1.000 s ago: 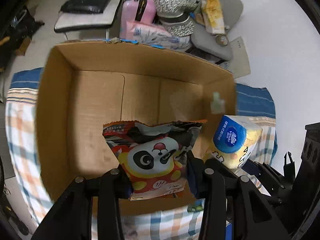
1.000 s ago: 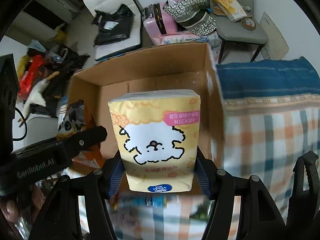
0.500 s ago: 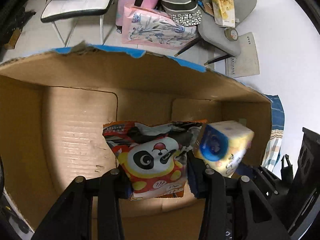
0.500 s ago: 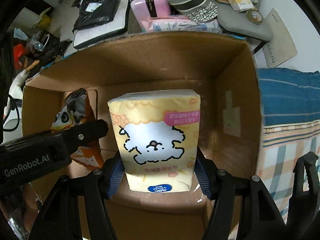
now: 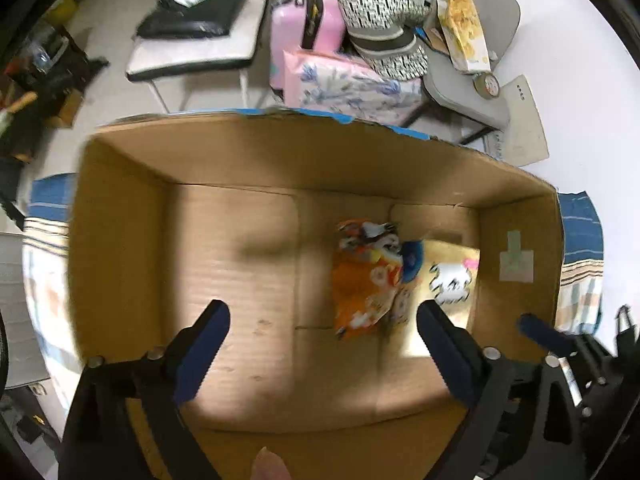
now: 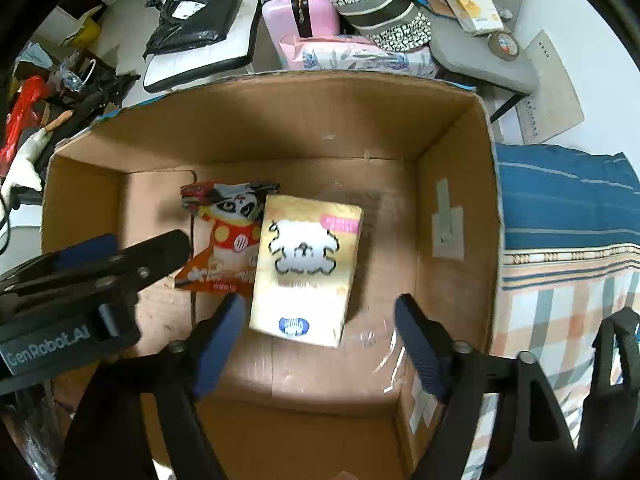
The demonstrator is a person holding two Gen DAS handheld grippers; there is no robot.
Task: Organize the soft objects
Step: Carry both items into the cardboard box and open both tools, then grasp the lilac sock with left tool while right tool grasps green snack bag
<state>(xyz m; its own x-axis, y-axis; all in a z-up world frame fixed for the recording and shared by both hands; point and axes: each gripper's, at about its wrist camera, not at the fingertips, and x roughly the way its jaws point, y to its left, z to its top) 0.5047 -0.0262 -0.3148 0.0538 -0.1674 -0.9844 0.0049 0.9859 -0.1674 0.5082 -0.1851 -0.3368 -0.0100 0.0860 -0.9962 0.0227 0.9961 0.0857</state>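
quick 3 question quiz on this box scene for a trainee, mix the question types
1. True or false: the panda snack bag lies inside the cardboard box.
2. Which item lies nearer the taped box wall? A) yellow tissue pack B) panda snack bag
3. Fill in: neither the left gripper nor the right gripper holds ____.

Key
1. True.
2. A.
3. Anything; both sets of jaws are opening, and no pad touches either item.
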